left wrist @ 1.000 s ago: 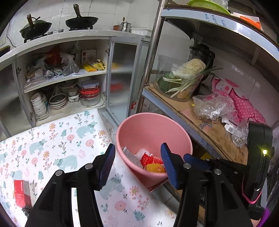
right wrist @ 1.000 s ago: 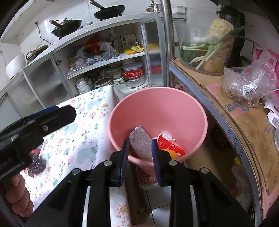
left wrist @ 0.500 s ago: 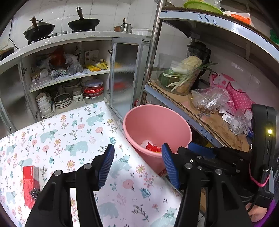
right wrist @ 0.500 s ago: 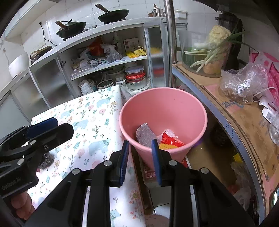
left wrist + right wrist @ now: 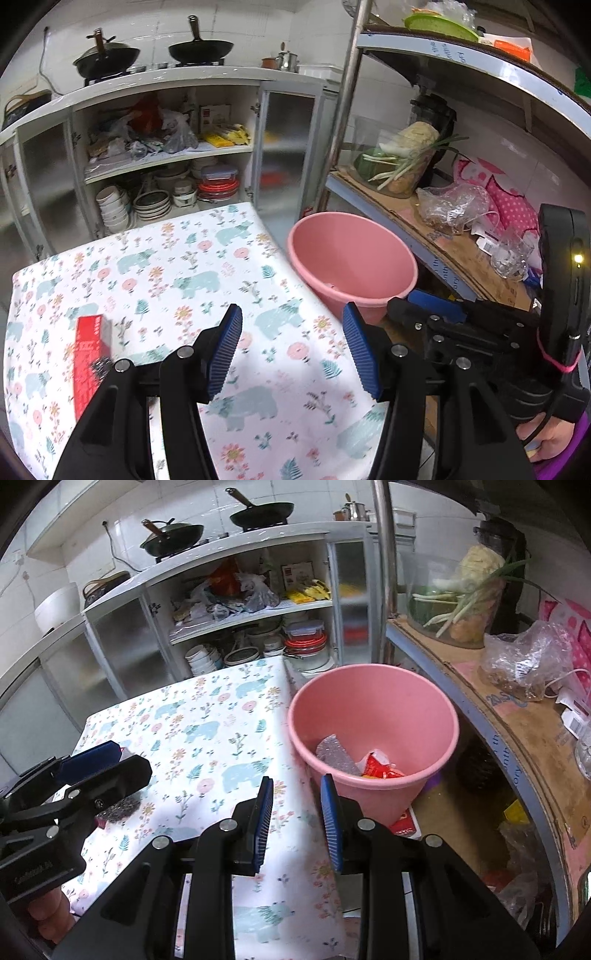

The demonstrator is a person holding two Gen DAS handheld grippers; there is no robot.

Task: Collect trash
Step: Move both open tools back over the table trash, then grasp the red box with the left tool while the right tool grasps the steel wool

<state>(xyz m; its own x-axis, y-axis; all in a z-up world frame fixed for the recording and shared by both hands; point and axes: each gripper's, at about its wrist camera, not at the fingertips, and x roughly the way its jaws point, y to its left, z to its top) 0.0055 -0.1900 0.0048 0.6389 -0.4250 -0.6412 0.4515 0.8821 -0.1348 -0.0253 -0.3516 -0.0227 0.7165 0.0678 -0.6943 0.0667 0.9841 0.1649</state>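
A pink bucket (image 5: 373,701) stands on the floor by the table's right edge, holding a grey sponge (image 5: 332,753) and red wrappers (image 5: 378,768). On the floral tablecloth (image 5: 184,266) lies a red box (image 5: 90,354) with a dark steel scrubber (image 5: 99,369) on its near part. My left gripper (image 5: 291,347) hovers open over the cloth, right of the box, with nothing between its pads. Over the table's edge beside the bucket (image 5: 351,258) is my right gripper (image 5: 295,812); its jaws stand narrowly apart and hold nothing. The scrubber (image 5: 118,808) shows under the left gripper (image 5: 110,764).
An open cupboard (image 5: 166,177) with bowls and containers stands behind the table. A metal rack (image 5: 498,709) at right holds vegetables, plastic bags and cardboard. Its upright pole (image 5: 347,110) rises just behind the bucket. Bags and clutter lie on the floor under the rack.
Both grippers have drawn back from the bucket, which now sits farther off. The left one now hovers over the table, with the red box nearer. Neither jaw gap changed.
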